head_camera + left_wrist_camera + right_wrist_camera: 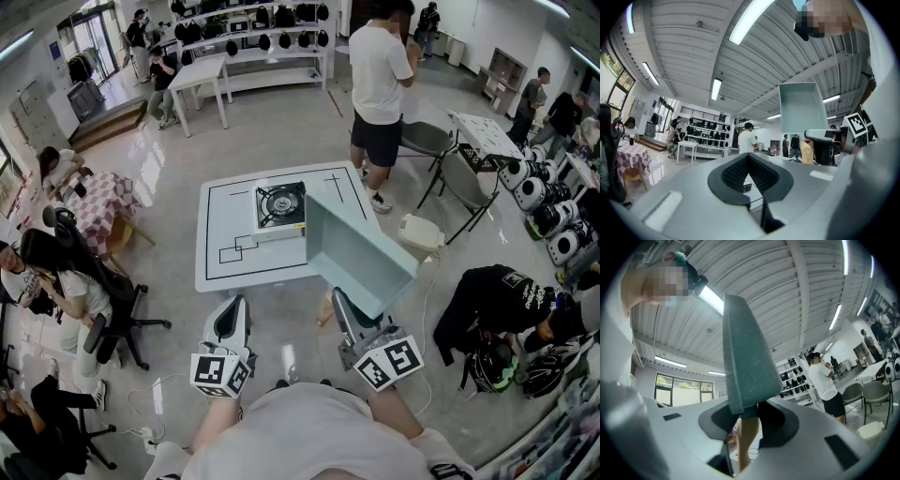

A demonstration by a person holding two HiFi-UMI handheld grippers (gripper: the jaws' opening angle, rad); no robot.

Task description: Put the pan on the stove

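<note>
Two grippers sit nearest: the left gripper (pixel 232 314) closed on nothing, the right gripper (pixel 342 305) clamped on the wooden handle (pixel 743 446) of one teal pan (pixel 361 248), raised and tilted. Beyond, one stove (pixel 280 206) stands on one white table (pixel 225 225).

The pan (pixel 361 248) is square and deep, pale grey-green, with a light wooden handle (pixel 324 310). It is in the air, tilted, with its open side turned up and to the left. In the head view it fills the place just right of centre and covers the right part of the table (pixel 225 253). The right gripper (pixel 341 304) grips it where the handle meets the body. In the right gripper view the pan (pixel 743 366) stands up from the jaws, seen on edge, with the handle (pixel 743 441) below.

The stove (pixel 280 208) is a small white one-burner stove with a black grate. It stands flat on the table, at the centre of the head view, just left of the pan and not touching it.
</note>
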